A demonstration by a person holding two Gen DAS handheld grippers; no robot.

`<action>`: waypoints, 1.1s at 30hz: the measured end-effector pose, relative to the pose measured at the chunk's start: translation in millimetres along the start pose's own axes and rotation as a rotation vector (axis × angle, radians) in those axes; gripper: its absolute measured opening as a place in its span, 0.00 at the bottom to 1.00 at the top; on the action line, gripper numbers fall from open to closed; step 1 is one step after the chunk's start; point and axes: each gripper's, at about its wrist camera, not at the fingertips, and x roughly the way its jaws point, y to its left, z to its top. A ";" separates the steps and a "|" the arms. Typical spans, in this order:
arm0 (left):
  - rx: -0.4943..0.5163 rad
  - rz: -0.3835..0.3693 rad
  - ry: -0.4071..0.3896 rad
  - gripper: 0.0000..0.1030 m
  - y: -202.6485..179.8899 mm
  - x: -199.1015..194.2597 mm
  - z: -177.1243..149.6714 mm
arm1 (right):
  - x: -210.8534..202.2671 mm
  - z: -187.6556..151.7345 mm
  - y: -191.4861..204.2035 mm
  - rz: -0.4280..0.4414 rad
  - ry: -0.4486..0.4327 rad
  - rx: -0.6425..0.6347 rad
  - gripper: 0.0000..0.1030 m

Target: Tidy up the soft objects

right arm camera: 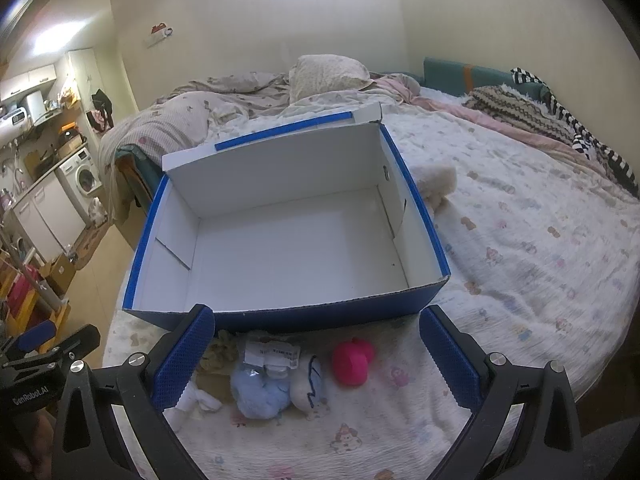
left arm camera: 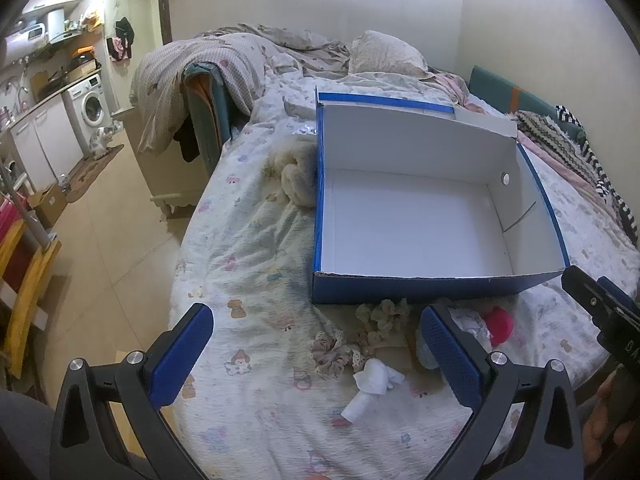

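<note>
Both the left claw [left arm camera: 316,356] and the right claw [right arm camera: 316,356] hang wide open, holding nothing. Between the right claw's fingers, on the bed [right arm camera: 520,240], lie a blue plush [right arm camera: 260,394] and a pink toy [right arm camera: 352,362], just before the empty box [right arm camera: 288,312]. Each looks light and squashy, so pinching its bulging middle should hold.

You're looking through heavy fisheye bend in both views, with black vignette curving in at the corners. Warm, dimmish room light comes from the ceiling above the box [left arm camera: 416,216], blowing out to white glare at the top edge. The box's white floor [right arm camera: 296,256] catches it evenly, with soft shadow along its near wall. Right of the box, the bedsheet [right arm camera: 540,248] smears into blur.
</note>
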 end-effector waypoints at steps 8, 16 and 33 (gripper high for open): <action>-0.002 0.001 0.002 1.00 -1.1 1.3 -0.9 | -0.7 0.5 0.1 0.000 0.001 0.001 1.00; 0.002 0.006 0.002 1.00 -1.3 1.9 -1.3 | -0.9 0.3 0.1 0.001 0.003 -0.002 1.00; -0.003 0.021 0.000 1.00 3.7 3.3 -3.2 | -2.4 0.5 1.0 0.003 -0.002 -0.004 1.00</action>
